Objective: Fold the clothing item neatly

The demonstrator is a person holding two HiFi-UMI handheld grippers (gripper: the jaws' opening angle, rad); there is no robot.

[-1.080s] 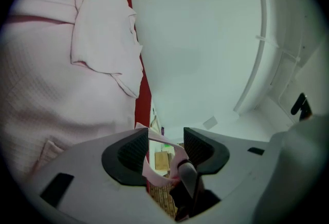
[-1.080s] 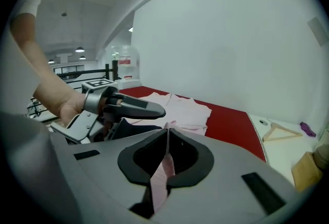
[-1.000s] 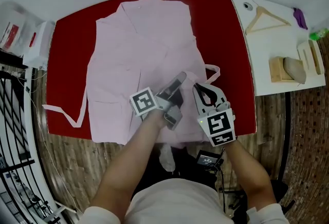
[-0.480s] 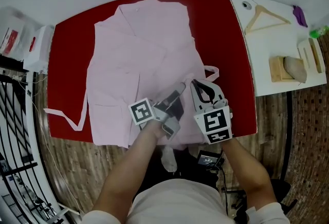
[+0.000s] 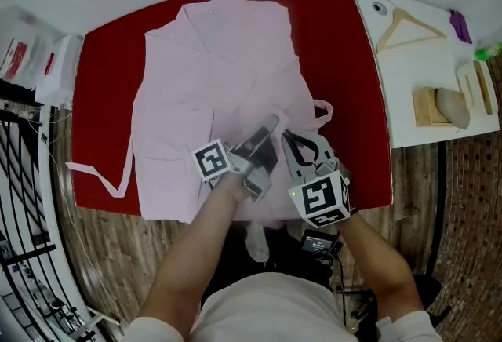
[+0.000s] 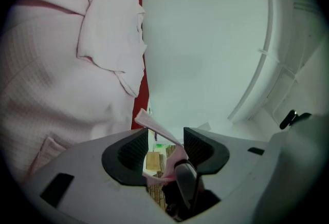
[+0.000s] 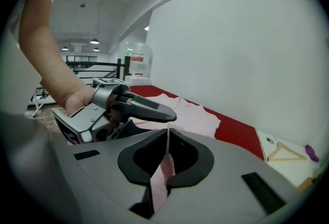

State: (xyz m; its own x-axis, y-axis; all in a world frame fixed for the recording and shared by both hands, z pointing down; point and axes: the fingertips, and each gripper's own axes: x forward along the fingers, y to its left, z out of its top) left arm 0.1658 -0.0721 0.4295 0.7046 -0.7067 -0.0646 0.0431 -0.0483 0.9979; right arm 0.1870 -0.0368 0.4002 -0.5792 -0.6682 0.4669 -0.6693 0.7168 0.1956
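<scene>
The pink robe (image 5: 212, 74) lies flat on the red worktop (image 5: 110, 66). At the robe's near hem the right claw (image 7: 167, 133) pinches a fold of it. Beside it, the left claw (image 6: 164, 138) stands spread.

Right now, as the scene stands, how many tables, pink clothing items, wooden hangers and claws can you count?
Tables: 2, red table and white table
Pink clothing item: 1
Wooden hanger: 1
Claws: 2, left claw open, right claw shut on the pink clothing item
Total: 6
</scene>
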